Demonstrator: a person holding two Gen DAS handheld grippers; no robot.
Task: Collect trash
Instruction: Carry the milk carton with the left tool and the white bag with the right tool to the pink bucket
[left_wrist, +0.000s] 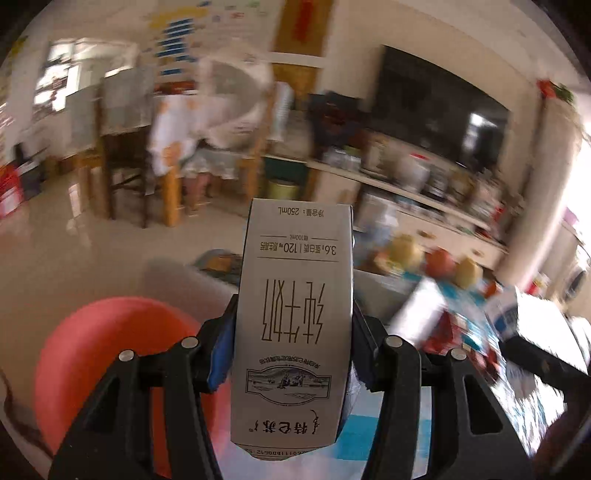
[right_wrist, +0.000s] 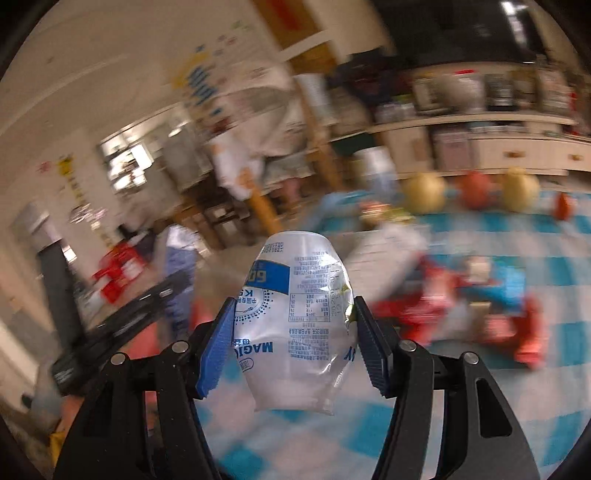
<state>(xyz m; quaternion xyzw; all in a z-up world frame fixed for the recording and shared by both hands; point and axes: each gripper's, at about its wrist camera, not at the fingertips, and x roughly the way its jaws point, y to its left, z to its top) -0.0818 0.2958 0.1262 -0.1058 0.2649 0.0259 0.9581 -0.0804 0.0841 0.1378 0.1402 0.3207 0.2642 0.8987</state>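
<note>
1. Left wrist view: the left gripper (left_wrist: 293, 354) is clenched on a grey milk carton (left_wrist: 295, 325), its blue pads pressed against the carton's two long sides. The carton points forward along the fingers with its print upside down to the camera, lifted clear of the blue-checked tablecloth (left_wrist: 364, 439), which shows just below and to the right of it.

2. Same view: a round red shape (left_wrist: 107, 365), possibly a bin or a stool, lies left of the tablecloth and lower. I cannot tell which it is. If it is the bin, my judgement is that the carton should be carried fully over its mouth before the grip is eased, since a long, light carton could tip off a rim.

3. Right wrist view: the right gripper (right_wrist: 293, 336) is clamped on a crumpled white plastic cup (right_wrist: 295, 325) with blue print, squeezed across its dented middle. The cup hangs above the near part of the tablecloth (right_wrist: 369, 435).

4. Same view: fruit (right_wrist: 476, 190) and red wrappers (right_wrist: 513, 328) sit farther back on the tablecloth, blurred. The cup looks thin and springy, so the squeeze is best kept even; a harder pinch could make it pop sideways.

5. With both hands loaded, releasing one item at a time seems safest.
</note>
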